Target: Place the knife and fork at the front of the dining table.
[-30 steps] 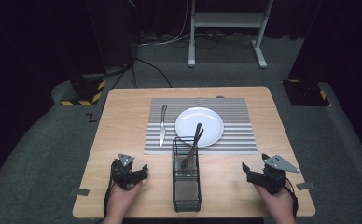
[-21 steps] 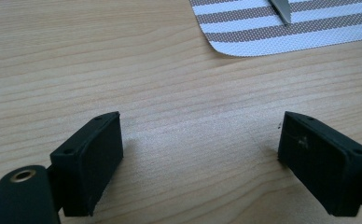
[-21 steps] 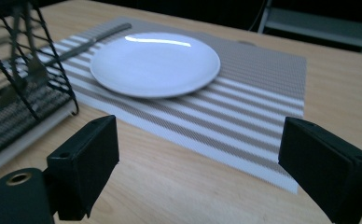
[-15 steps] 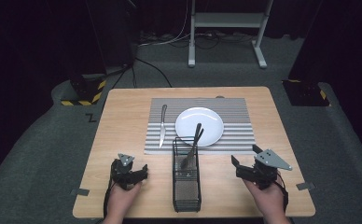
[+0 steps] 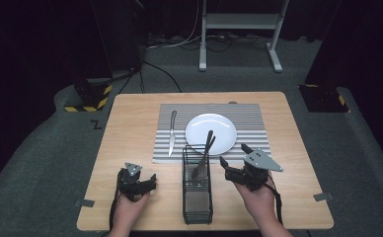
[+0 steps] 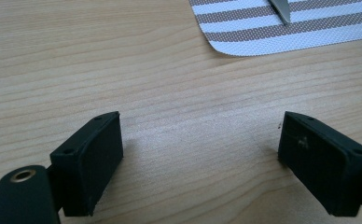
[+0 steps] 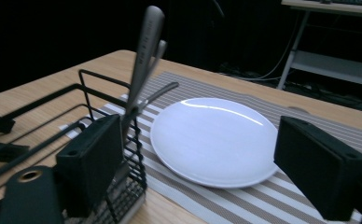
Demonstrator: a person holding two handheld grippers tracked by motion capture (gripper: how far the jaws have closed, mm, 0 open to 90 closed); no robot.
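Observation:
A black wire caddy stands at the table's front middle with metal utensils leaning in its far end. Beyond it a white plate and a knife lie on a striped placemat. My left gripper rests open on bare wood left of the caddy; its pads hold nothing. My right gripper hovers open just right of the caddy's far end, and its jaws have just been closing a little with nothing between them. It faces the plate, with the utensil handles and the caddy at its left.
The placemat corner and the knife tip lie ahead and to the right of my left gripper. A white metal stand and cables sit on the dark floor behind the table.
My right gripper has moved left and upward from the table's front right to beside the caddy's far end. The left gripper has stayed still.

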